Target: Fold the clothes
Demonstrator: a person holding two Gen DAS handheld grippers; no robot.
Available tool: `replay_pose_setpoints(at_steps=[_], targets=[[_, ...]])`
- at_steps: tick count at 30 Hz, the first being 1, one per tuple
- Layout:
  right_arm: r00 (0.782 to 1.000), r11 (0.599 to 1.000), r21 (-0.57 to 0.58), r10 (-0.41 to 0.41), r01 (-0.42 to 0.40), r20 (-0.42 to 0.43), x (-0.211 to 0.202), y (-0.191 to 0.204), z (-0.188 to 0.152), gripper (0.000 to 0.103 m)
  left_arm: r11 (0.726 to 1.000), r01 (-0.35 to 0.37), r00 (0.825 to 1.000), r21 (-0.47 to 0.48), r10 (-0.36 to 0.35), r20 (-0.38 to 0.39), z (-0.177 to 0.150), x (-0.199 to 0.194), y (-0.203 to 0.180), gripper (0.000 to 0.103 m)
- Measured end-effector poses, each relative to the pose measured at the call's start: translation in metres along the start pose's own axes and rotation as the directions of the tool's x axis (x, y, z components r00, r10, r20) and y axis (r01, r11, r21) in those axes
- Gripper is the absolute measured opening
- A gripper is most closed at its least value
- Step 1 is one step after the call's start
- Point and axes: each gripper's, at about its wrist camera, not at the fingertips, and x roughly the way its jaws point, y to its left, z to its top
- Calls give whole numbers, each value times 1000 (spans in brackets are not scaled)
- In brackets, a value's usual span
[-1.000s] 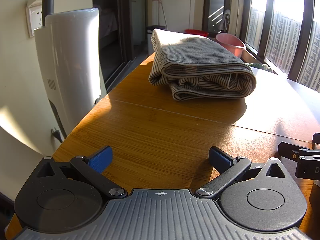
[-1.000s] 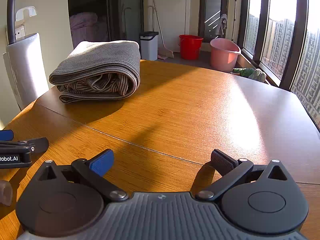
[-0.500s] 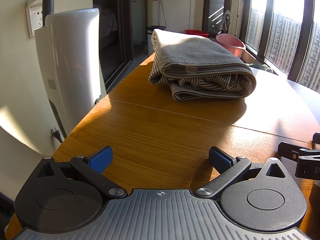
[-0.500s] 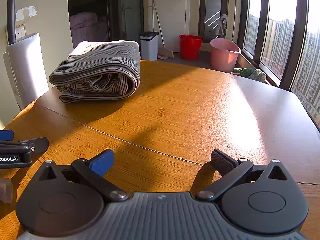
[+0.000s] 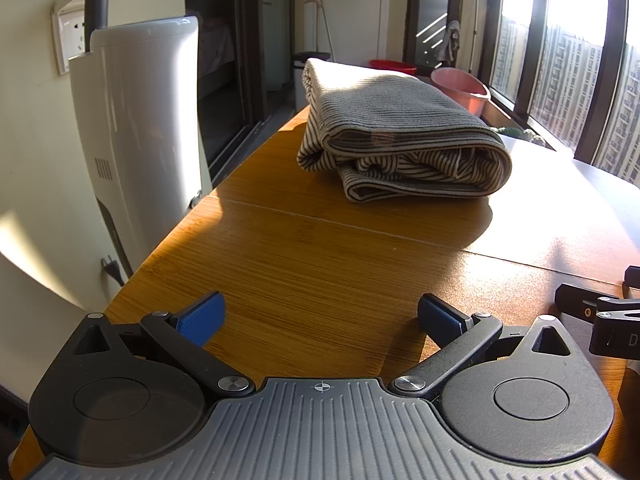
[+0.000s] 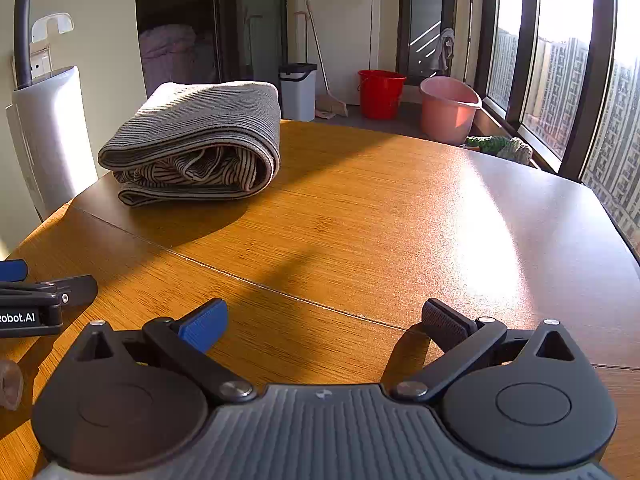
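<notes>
Looks basically done: striped garment (image 5: 400,136) sits in a folded bundle on the bench (image 5: 320,264), far-left side, well apart from both tools (no other clothes visible). Left gripper (image 5: 320,316) jaws spread wide, holding and touching nothing. Right gripper (image 6: 324,320) same: spread, empty, low over bare bench.

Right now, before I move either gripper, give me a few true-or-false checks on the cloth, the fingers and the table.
1. The striped cloth lies folded on the table. True.
2. The left gripper grips the cloth. False: it is open and holds nothing.
3. The right gripper is open. True.
4. The red bucket stands on the table. False: it is on the floor beyond it.
</notes>
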Motion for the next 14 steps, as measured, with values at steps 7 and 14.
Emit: replay_pose_setpoints(at_steps=[7, 14], targets=[[1000, 1000, -16, -9, 9, 8, -1, 12, 0, 103, 981, 156, 987, -113, -150, 57, 3, -7, 32, 103], [956, 927, -235, 285, -292, -65, 4, 95, 16, 103, 945, 232, 927, -232, -142, 348, 15, -52, 102, 103]])
